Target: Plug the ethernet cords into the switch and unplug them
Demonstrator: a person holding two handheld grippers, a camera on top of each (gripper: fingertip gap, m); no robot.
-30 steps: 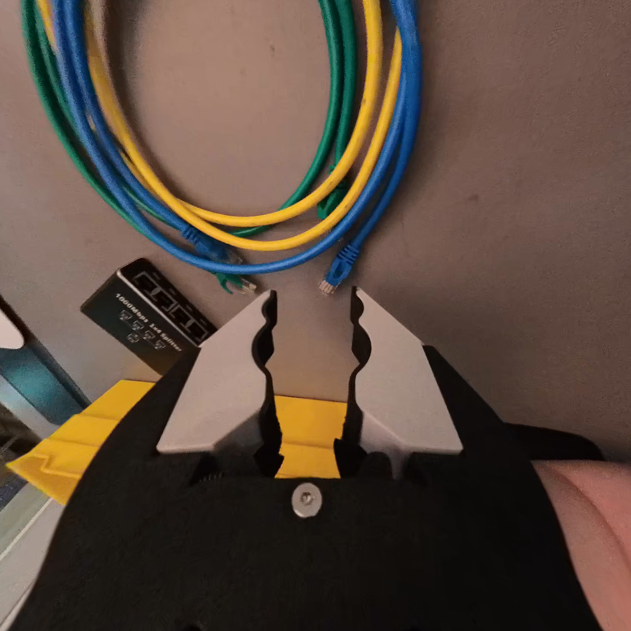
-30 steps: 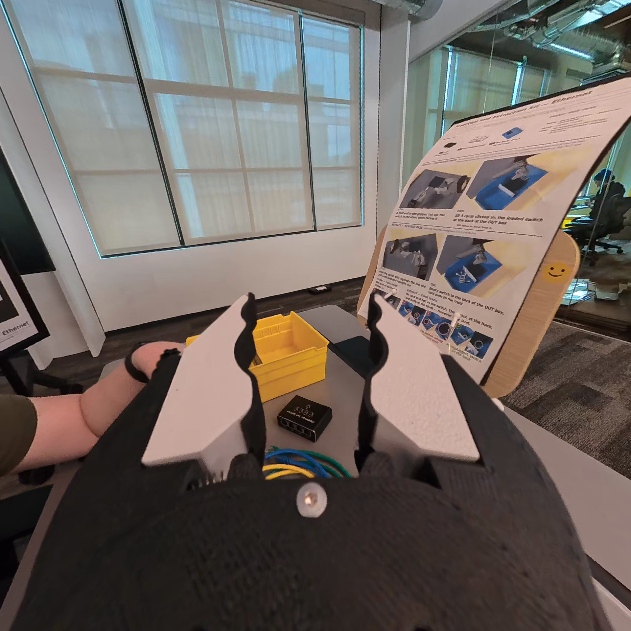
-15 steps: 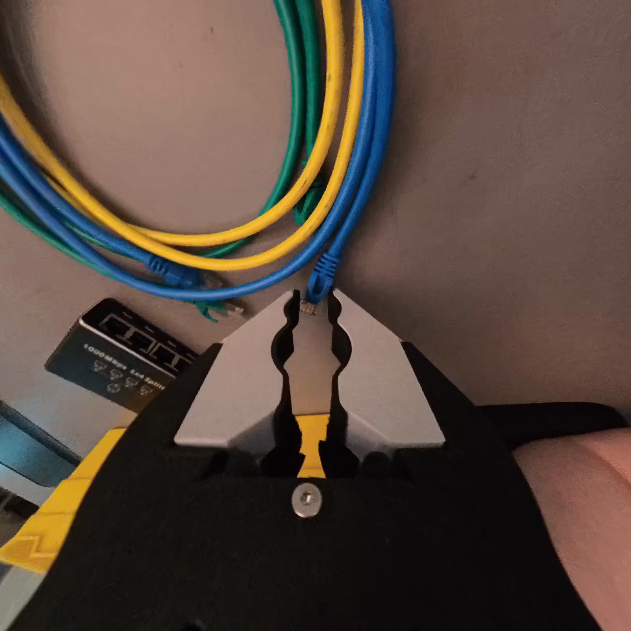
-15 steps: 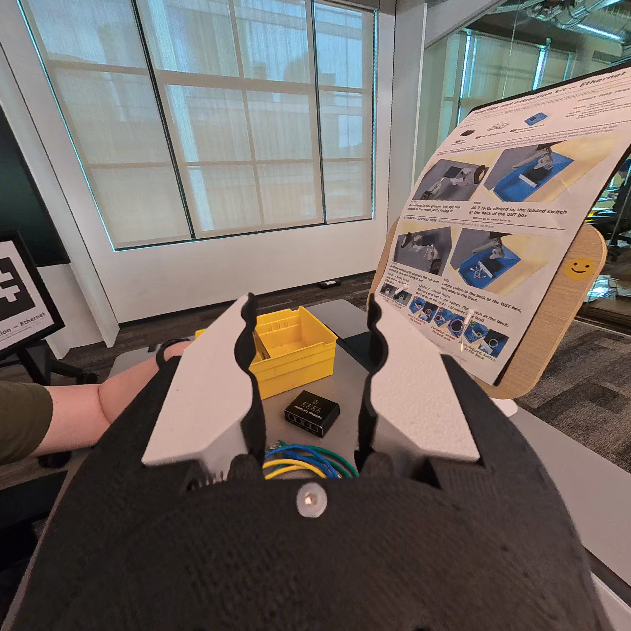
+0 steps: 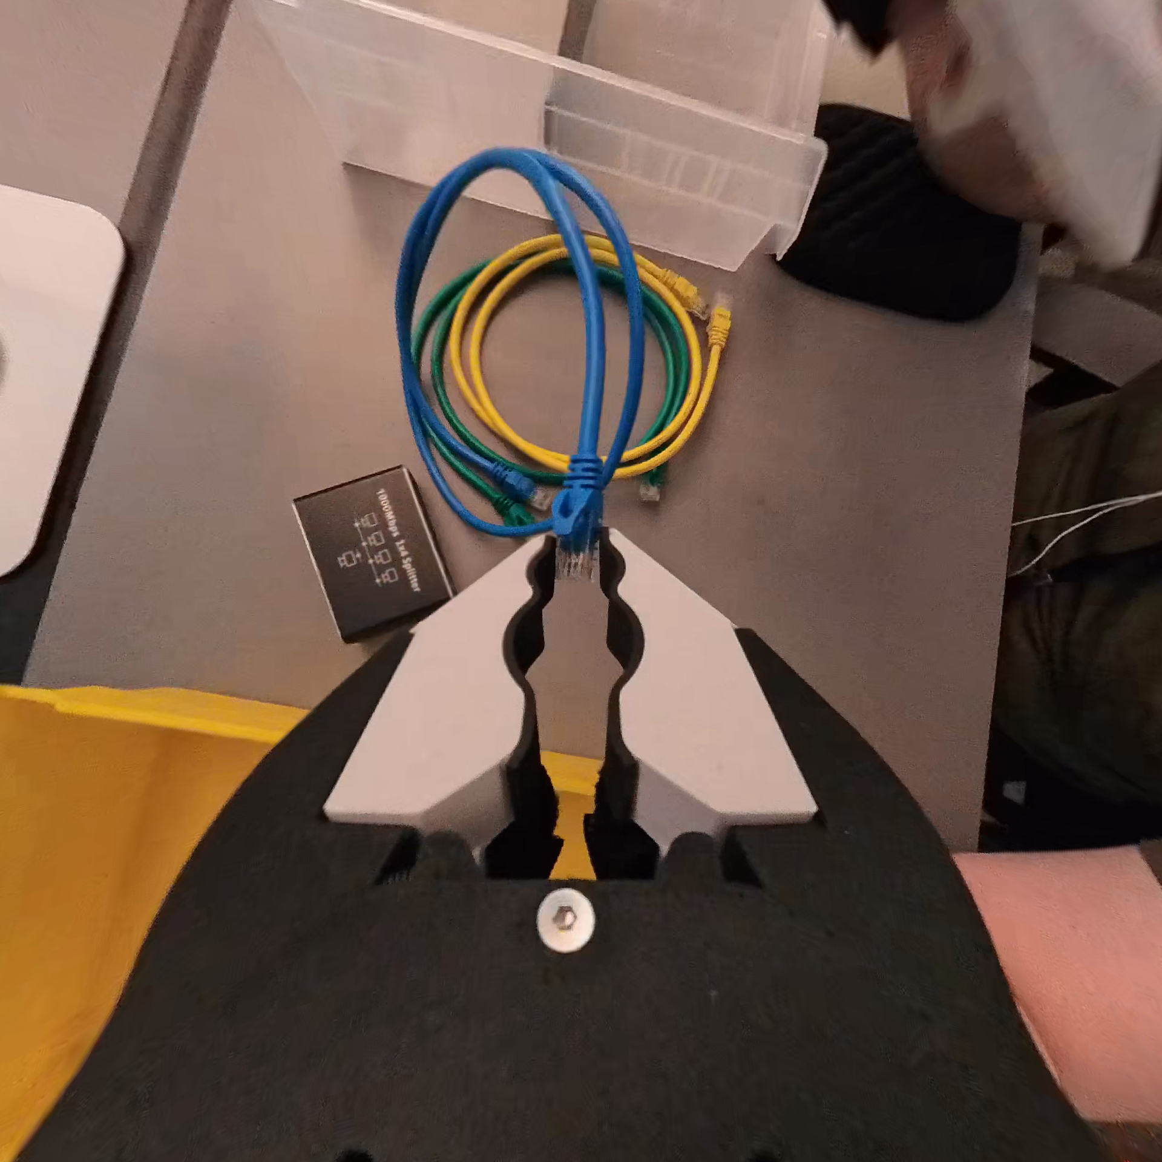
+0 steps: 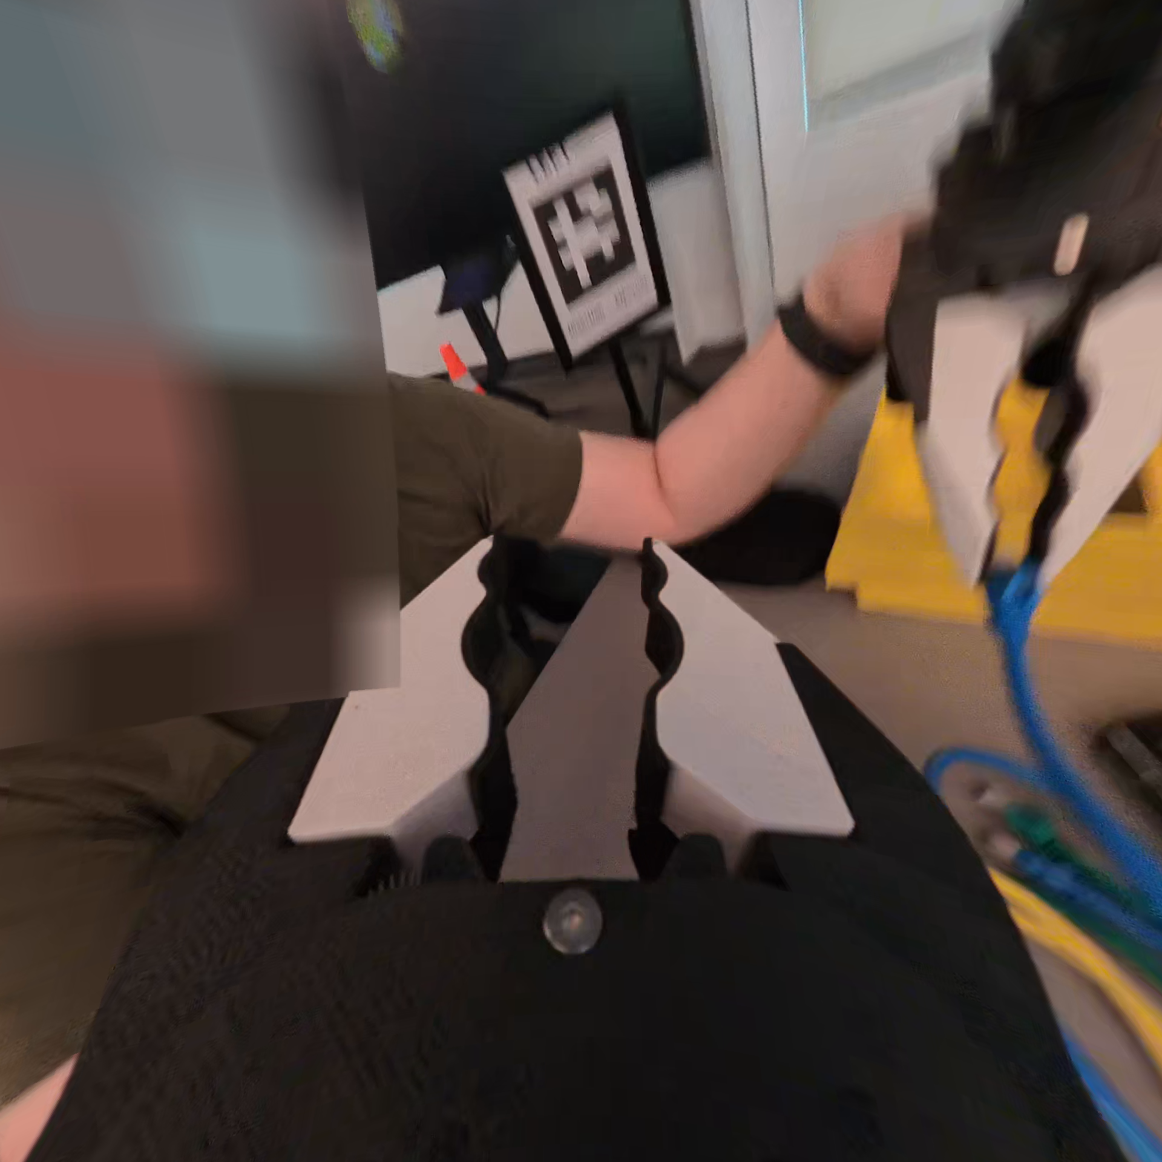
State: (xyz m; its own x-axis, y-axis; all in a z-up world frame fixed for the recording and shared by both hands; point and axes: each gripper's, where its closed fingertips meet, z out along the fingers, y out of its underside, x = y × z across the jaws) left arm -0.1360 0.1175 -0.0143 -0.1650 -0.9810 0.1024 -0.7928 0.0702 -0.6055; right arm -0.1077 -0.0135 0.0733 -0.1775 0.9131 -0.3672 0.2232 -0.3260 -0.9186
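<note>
My left gripper (image 5: 575, 556) is shut on the clear plug of the blue ethernet cord (image 5: 591, 352) and holds it above the grey table, so the cord hangs in a loop. The black switch (image 5: 371, 553) lies flat on the table, left of the plug. The yellow cord (image 5: 691, 377) and the green cord (image 5: 440, 352) lie coiled beyond it. My right gripper (image 6: 569, 556) is open and empty, turned toward the person's arm. In the right wrist view the left gripper (image 6: 1012, 569) shows at upper right with the blue cord (image 6: 1031, 704) hanging from it.
A yellow bin (image 5: 94, 849) sits close at lower left and also shows in the right wrist view (image 6: 893, 522). A clear plastic bin (image 5: 660, 151) stands beyond the cords. A black pad (image 5: 893, 232) lies at the table's right edge. A sign on a stand (image 6: 585, 232) is behind. From the left gripper's tips to the black switch (image 5: 371, 553) is close to 15 cm.
My left gripper closed on the blue plug and lifted it well above the table, pulling the cord up. My right gripper swung left, away from the table, and stayed open.
</note>
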